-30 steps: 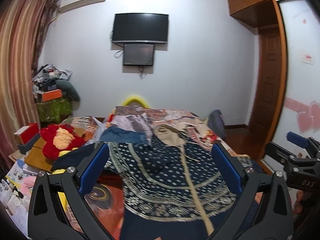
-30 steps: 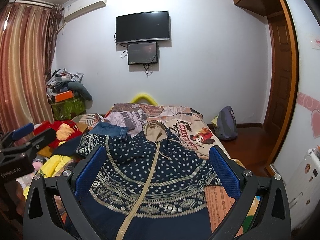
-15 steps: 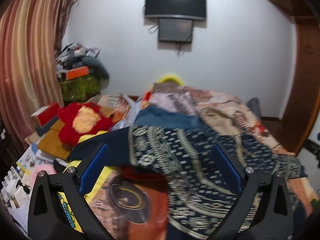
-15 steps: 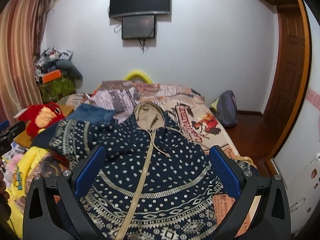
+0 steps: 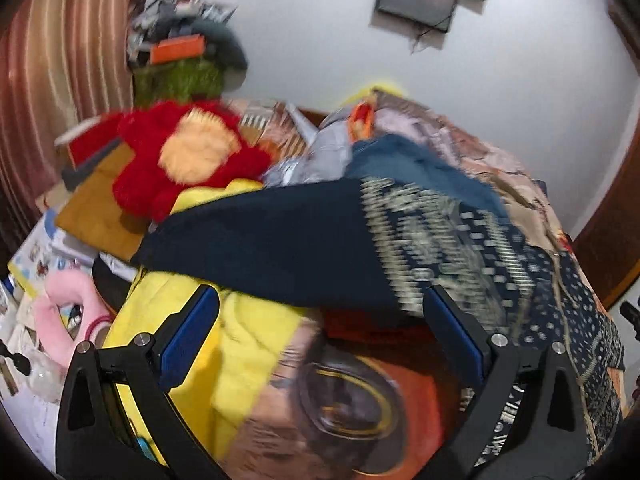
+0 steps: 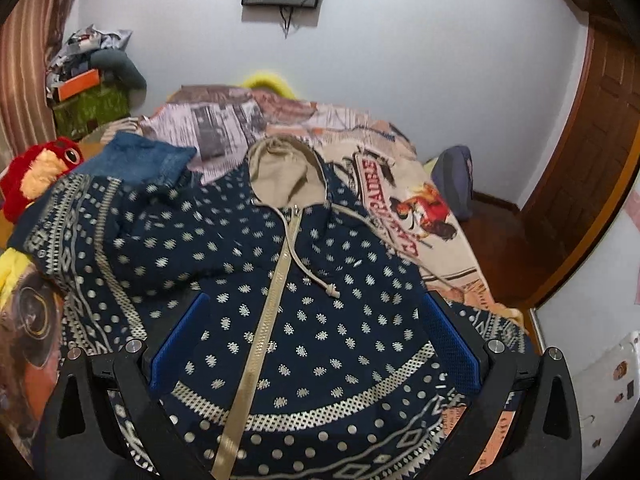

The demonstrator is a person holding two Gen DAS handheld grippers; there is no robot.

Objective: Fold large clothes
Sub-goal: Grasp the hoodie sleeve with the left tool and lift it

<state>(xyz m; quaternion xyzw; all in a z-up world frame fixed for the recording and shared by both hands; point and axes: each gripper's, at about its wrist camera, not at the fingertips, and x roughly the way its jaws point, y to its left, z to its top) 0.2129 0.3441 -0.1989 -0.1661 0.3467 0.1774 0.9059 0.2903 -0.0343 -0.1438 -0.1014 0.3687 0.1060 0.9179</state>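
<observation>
Your navy patterned hoodie (image 6: 304,280) lies zipped and face-up on the bed (image 6: 404,184), ready for folding. Your left gripper (image 5: 320,344) hovers wide open, empty, by its sleeve (image 5: 280,248); your right gripper (image 6: 312,344), equally spread, holds nothing above the front.

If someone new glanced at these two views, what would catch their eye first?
Probably the navy patterned hooded jacket spread across the bed, its beige hood toward the wall. Next, the red plush toy off its left sleeve, and both open grippers, left and right, holding nothing.
</observation>
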